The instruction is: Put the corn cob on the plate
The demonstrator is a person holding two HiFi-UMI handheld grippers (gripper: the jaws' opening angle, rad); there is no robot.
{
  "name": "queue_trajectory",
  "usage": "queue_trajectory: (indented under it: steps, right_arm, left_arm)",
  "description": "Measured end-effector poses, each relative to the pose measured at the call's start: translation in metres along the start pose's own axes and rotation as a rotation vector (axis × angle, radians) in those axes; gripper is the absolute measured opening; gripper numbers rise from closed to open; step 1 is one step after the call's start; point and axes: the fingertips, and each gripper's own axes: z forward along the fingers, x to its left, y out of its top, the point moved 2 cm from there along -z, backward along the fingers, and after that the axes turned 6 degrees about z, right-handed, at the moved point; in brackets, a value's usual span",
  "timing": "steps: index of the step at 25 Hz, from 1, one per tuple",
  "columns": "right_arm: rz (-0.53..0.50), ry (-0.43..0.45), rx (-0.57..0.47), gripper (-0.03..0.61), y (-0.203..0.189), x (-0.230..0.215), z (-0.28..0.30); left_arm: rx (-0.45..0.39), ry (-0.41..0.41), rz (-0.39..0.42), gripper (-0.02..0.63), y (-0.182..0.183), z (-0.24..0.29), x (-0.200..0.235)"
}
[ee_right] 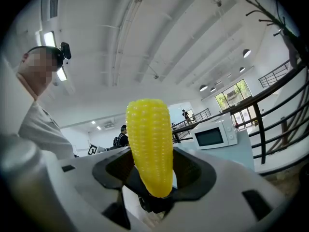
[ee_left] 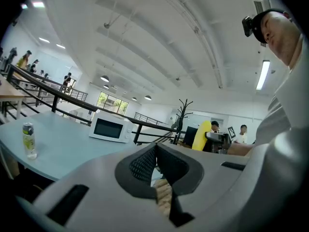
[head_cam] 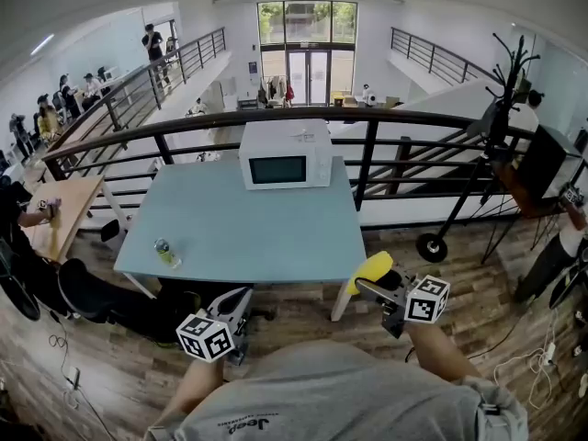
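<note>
Our right gripper [ee_right: 153, 178] is grasping the corn cob [ee_right: 149, 139], its jaws pressing on the lower end while the yellow cob is standing upright out of them. We are holding the cob off the table [head_cam: 248, 219], just past the table's near right corner and over the wooden floor [head_cam: 101, 375]. Our left gripper [ee_left: 154, 163] is hovering with its jaws clenched together on nothing, just short of the table's near edge. On the table, a white microwave [head_cam: 285, 154] is sitting at the far edge and a small bottle [head_cam: 165, 252] is standing by the near left corner. Behind the table a dark railing [head_cam: 276, 118] is running across.
</note>
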Motion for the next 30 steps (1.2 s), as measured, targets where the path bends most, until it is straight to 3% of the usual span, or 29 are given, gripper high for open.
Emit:
queue_trajectory:
  steps: [22,30]
  right_arm:
    - [0.022,0.022,0.010,0.261,0.014,-0.056,-0.106]
    - [0.032,0.000,0.025,0.261,0.007,-0.078,-0.090]
  left_arm:
    - [0.034,0.001,0.002,0.018,-0.009,0.083,-0.094]
    - [0.046,-0.015,-0.010,0.018,-0.016,0.095,-0.076]
